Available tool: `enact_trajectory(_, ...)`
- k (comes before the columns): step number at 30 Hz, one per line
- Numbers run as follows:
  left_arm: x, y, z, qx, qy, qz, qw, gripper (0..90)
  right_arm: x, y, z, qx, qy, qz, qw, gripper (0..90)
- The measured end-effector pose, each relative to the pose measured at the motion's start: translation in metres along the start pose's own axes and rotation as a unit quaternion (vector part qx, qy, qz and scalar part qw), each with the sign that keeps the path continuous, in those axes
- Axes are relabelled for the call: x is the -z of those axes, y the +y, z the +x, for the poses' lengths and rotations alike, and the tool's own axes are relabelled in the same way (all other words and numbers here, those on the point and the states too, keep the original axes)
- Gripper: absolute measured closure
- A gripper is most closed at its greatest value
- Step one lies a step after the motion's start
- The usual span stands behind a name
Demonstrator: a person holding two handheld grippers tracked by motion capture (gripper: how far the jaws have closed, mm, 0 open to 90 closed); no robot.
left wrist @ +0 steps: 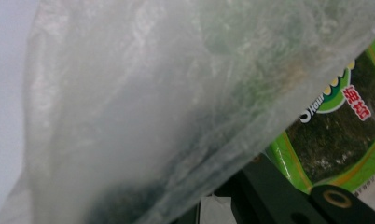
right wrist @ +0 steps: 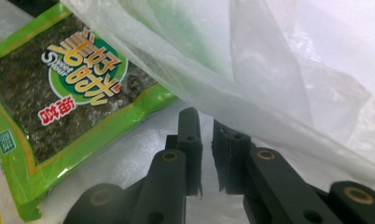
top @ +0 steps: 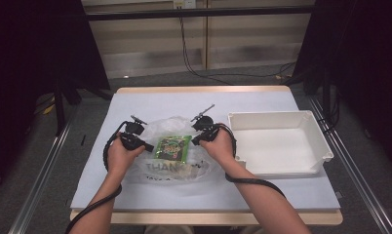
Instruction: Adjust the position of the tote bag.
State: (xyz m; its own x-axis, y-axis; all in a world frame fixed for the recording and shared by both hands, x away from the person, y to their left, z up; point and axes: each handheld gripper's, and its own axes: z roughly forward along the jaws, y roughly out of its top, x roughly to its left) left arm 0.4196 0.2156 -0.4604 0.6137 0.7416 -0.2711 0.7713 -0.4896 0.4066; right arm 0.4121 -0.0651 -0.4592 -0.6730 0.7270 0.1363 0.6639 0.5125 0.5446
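A clear plastic bag (top: 177, 124) lies crumpled at the middle of the table, with a green snack packet (top: 172, 147) inside its open mouth. My left gripper (top: 144, 145) is at the bag's left edge and is shut on the film. In the left gripper view the bag (left wrist: 153, 102) drapes over the jaws and hides them, with the packet (left wrist: 344, 135) beyond. My right gripper (top: 196, 140) is at the bag's right edge. In the right gripper view that gripper (right wrist: 202, 119) is nearly closed, and its tips pinch the lifted film (right wrist: 269, 70) above the packet (right wrist: 69, 93).
A white rectangular bin (top: 282, 119) stands to the right of the bag, close to my right hand. The table (top: 150, 100) has a pale blue-grey cover. Black cables trail from both grippers along the forearms. Dark stands and floor cables ring the table.
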Motion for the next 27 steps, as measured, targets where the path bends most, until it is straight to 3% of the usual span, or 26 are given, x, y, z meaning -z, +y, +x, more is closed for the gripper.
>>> enact_trajectory(4, 0.004, -0.003, -0.003, -0.007, 0.005, -0.006, 0.9999, 90.0, 0.001, 0.001, -0.002, 0.001, -0.003, -0.004, 1.0, 81.4)
enact_trajectory(6, 0.007, -0.001, -0.006, -0.015, 0.013, -0.023, 0.9995, 90.0, 0.0, 0.001, -0.003, 0.0, -0.002, -0.003, 1.0, 81.4)
enact_trajectory(7, 0.008, 0.002, -0.007, -0.002, 0.006, -0.036, 0.9993, 90.0, -0.001, 0.001, -0.003, 0.001, -0.002, -0.004, 1.0, 81.4)
enact_trajectory(8, 0.011, 0.004, -0.006, -0.015, 0.007, -0.031, 0.9994, 90.0, -0.001, 0.001, -0.004, 0.0, -0.003, -0.003, 1.0, 81.4)
enact_trajectory(10, 0.013, 0.008, -0.011, -0.011, 0.016, -0.058, 0.9981, 89.9, -0.001, 0.002, -0.005, 0.001, -0.005, -0.003, 1.0, 81.4)
enact_trajectory(11, 0.017, 0.011, -0.01, -0.037, 0.019, -0.048, 0.998, 89.7, -0.001, 0.002, -0.005, 0.002, -0.005, -0.003, 1.0, 81.4)
enact_trajectory(12, 0.019, 0.014, -0.01, -0.041, 0.019, -0.054, 0.9975, 89.0, -0.001, 0.003, -0.005, 0.0, -0.004, -0.005, 1.0, 81.4)
enact_trajectory(14, 0.017, 0.019, -0.016, -0.016, 0.009, -0.081, 0.9965, 88.8, -0.001, 0.003, -0.006, 0.001, -0.005, -0.005, 1.0, 81.4)
enact_trajectory(15, 0.02, 0.021, -0.015, -0.038, 0.013, -0.067, 0.997, 88.5, -0.001, 0.004, -0.007, -0.001, -0.004, -0.005, 1.0, 81.4)
enact_trajectory(16, 0.02, 0.023, -0.017, -0.042, 0.014, -0.066, 0.9969, 87.8, -0.001, 0.004, -0.007, -0.001, -0.004, -0.005, 1.0, 81.6)
enact_trajectory(17, 0.02, 0.024, -0.02, -0.02, 0.014, -0.079, 0.9965, 86.9, -0.001, 0.003, -0.007, 0.002, -0.005, -0.004, 1.0, 81.6)
enact_trajectory(18, 0.021, 0.025, -0.019, -0.036, 0.017, -0.067, 0.997, 86.7, -0.001, 0.003, -0.008, 0.001, -0.004, -0.004, 1.0, 81.8)
enact_trajectory(19, 0.021, 0.025, -0.019, -0.037, 0.017, -0.065, 0.997, 86.7, -0.001, 0.003, -0.008, 0.001, -0.003, -0.004, 1.0, 81.8)
enact_trajectory(20, 0.02, 0.025, -0.021, -0.026, 0.025, -0.074, 0.9966, 86.7, 0.0, 0.003, -0.008, 0.0, -0.004, -0.005, 1.0, 81.8)
enact_trajectory(21, 0.022, 0.024, -0.019, -0.044, 0.03, -0.058, 0.9969, 86.8, 0.0, 0.003, -0.008, -0.001, -0.003, -0.005, 1.0, 81.8)
enact_trajectory(22, 0.022, 0.023, -0.018, -0.045, 0.034, -0.048, 0.9973, 88.0, 0.001, 0.003, -0.008, -0.003, 0.001, -0.008, 1.0, 81.8)
enact_trajectory(24, 0.02, 0.019, -0.018, -0.021, 0.032, -0.065, 0.9972, 89.1, 0.002, 0.003, -0.008, -0.003, -0.001, -0.01, 0.9999, 81.8)
enact_trajectory(25, 0.021, 0.017, -0.014, -0.031, 0.041, -0.044, 0.9977, 89.7, 0.002, 0.003, -0.008, -0.003, -0.001, -0.01, 0.9999, 81.8)
enact_trajectory(27, 0.022, 0.013, -0.009, -0.038, 0.046, -0.027, 0.9978, 90.0, 0.003, 0.002, -0.007, -0.004, -0.001, -0.01, 0.9999, 81.9)
